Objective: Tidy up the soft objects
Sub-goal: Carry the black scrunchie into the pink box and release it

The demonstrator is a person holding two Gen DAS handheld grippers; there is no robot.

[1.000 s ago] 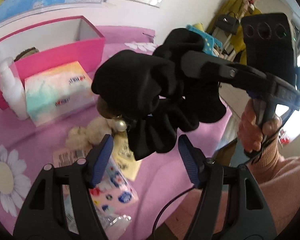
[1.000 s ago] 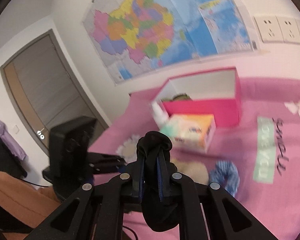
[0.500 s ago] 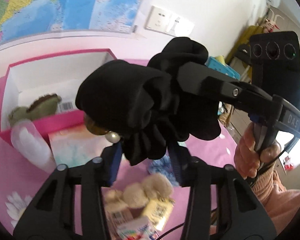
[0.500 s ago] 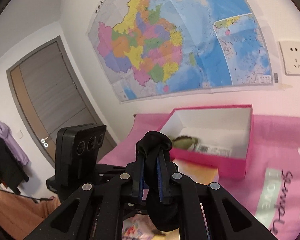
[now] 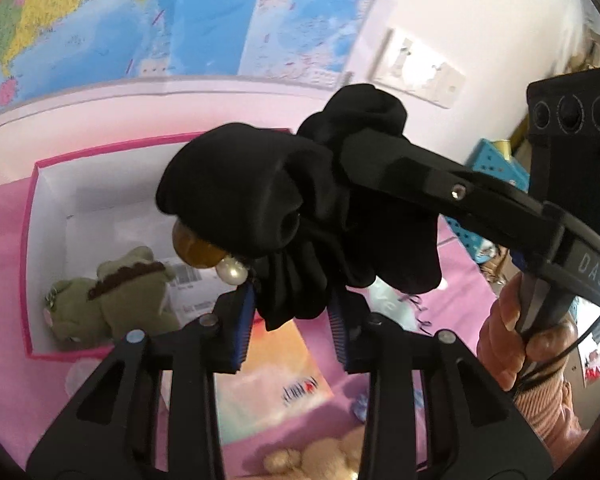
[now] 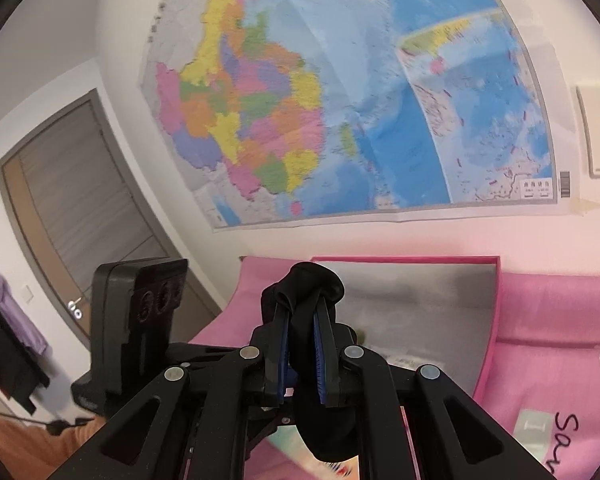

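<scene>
A black scrunchie [image 5: 260,200] with a pearl and an amber bead hangs in the air over the pink box [image 5: 28,240]. My right gripper [image 6: 300,320] is shut on the scrunchie [image 6: 308,284] and reaches in from the right in the left wrist view. My left gripper [image 5: 292,304] comes from below, its jaws closing. The scrunchie's lowest fold fills the gap between the blue pads [image 5: 246,320]. A green plush toy [image 5: 112,300] lies inside the box.
A pastel tissue pack [image 5: 268,380] lies in front of the box on the pink cloth. A beige plush [image 5: 320,460] sits nearer still. A hand [image 5: 512,340] holds the right gripper's handle. A map and sockets are on the wall behind. The box's far rim [image 6: 496,300] shows.
Both grippers travelled with the scrunchie from above the loose items to over the pink box. The left gripper's jaws narrowed from wide apart to close around the scrunchie's bottom fold.
</scene>
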